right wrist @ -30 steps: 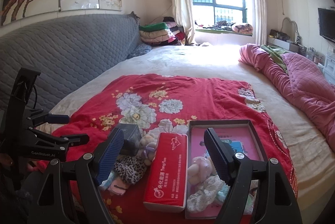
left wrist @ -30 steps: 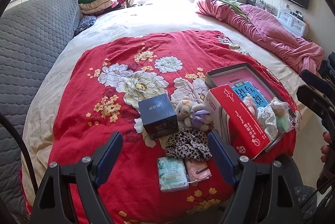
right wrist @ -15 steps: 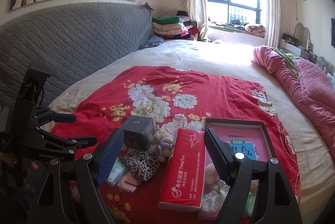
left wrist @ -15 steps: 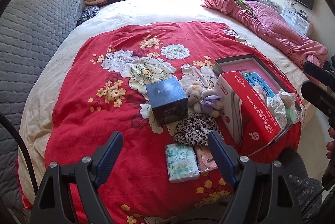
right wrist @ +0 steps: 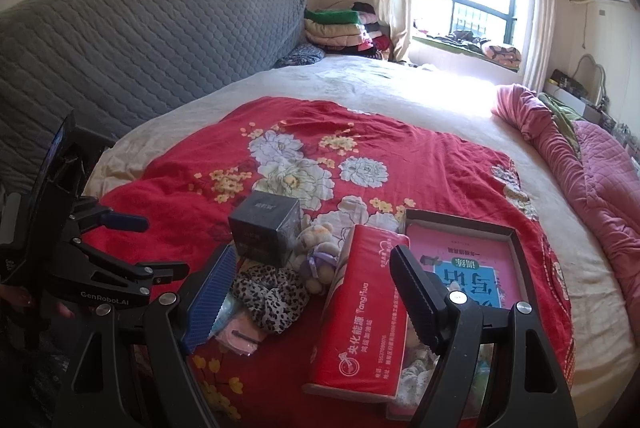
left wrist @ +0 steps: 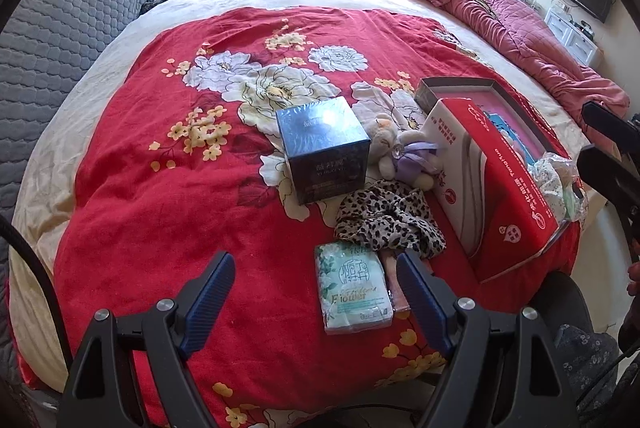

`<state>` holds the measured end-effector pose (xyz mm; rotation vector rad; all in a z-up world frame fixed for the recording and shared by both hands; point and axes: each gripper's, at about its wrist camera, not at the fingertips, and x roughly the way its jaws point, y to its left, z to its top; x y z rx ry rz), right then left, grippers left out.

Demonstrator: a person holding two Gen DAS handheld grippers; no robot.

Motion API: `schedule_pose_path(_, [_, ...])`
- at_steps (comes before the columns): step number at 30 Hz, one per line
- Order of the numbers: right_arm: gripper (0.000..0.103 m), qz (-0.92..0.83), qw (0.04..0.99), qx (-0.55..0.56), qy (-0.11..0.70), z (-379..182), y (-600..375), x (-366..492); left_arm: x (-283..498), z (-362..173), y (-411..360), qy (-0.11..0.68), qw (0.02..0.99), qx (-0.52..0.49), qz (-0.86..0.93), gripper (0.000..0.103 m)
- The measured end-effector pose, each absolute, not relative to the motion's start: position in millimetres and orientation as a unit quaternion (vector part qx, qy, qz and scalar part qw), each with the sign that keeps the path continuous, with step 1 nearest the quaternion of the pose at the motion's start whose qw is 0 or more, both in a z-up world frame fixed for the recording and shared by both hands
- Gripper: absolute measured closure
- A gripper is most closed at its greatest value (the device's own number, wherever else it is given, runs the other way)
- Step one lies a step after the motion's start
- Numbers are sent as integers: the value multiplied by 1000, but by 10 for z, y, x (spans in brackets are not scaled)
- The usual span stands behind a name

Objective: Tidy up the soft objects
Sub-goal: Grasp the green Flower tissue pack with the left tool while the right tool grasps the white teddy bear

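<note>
From the left wrist I see my left gripper released, empty, above the red floral quilt. The tissue pack lies near, just left of its right finger; the leopard-print cloth sits just beyond it, the plush toy farther, beside the dark box. From the right wrist, my right gripper (also released) frames the red tissue box, without touching it.
</note>
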<state>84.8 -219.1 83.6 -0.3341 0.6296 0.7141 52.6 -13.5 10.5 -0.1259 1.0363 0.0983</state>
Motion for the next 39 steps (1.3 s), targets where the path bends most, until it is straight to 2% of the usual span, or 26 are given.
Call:
schedule_pose_path(13, [23,370,823,-274,332,565,-1696,1193,624,-241,-125,527,845,-86,27,21])
schedule_pose_path(25, [23,417,691,-416,419,-13,-1071,1852,713,-463,-178,550,829,-102,1,21])
schedule_pose_path(39, [23,425,609,-456,491,-545,-627,2465,823,-692,-142,560,820,-116,-15,21])
